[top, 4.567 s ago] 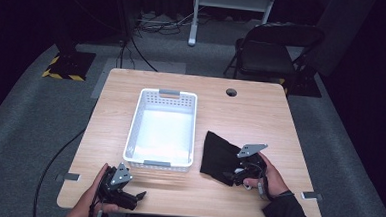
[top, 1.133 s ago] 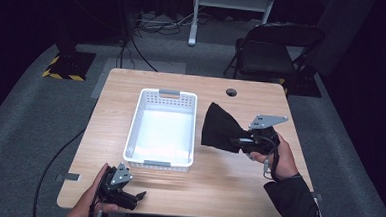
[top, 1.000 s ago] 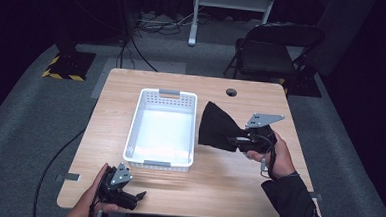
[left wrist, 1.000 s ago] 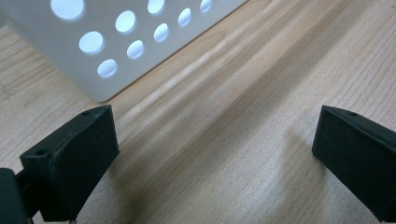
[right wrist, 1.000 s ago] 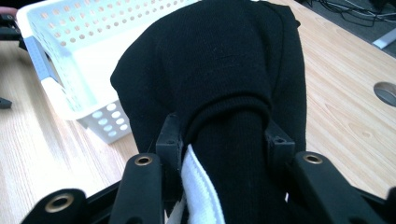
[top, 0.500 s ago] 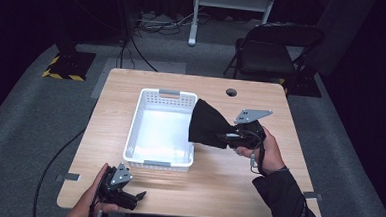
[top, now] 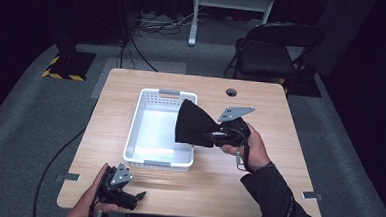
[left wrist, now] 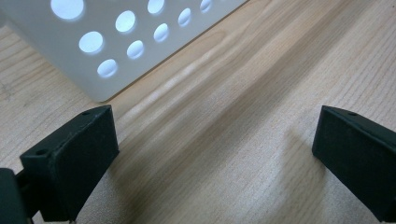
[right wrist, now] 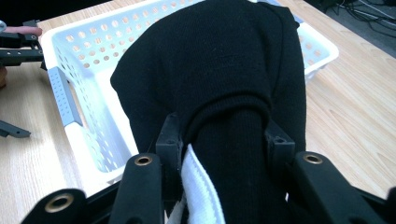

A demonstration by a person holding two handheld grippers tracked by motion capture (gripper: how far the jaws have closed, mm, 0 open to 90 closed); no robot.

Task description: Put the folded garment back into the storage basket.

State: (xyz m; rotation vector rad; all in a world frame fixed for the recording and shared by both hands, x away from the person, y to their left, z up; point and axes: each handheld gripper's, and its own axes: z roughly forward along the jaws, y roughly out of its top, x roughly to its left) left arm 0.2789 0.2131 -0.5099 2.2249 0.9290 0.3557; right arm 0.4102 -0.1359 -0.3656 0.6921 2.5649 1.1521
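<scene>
On the wooden desk (top: 280,118) stands a white perforated basket (top: 144,136) with grey handles, near the middle and slightly to the left. The right claw (top: 214,136), held in the person's right hand (top: 249,146), is clamped on a black knitted garment (top: 192,124), which fans out from the jaws and hangs over the basket's right rim, above its far right part. In the right gripper view the garment (right wrist: 219,74) is bunched between the two jaws, a strip of white fabric (right wrist: 201,191) shows at the grip beside it, and the basket (right wrist: 88,79) lies beneath and beyond. The left claw (top: 137,195) rests low at the desk's near left edge in the left hand (top: 88,203), well apart from the garment; in the left gripper view its jaws stand wide apart with bare wood between them, and the basket's perforated wall (left wrist: 126,42) is just ahead to the left.
</scene>
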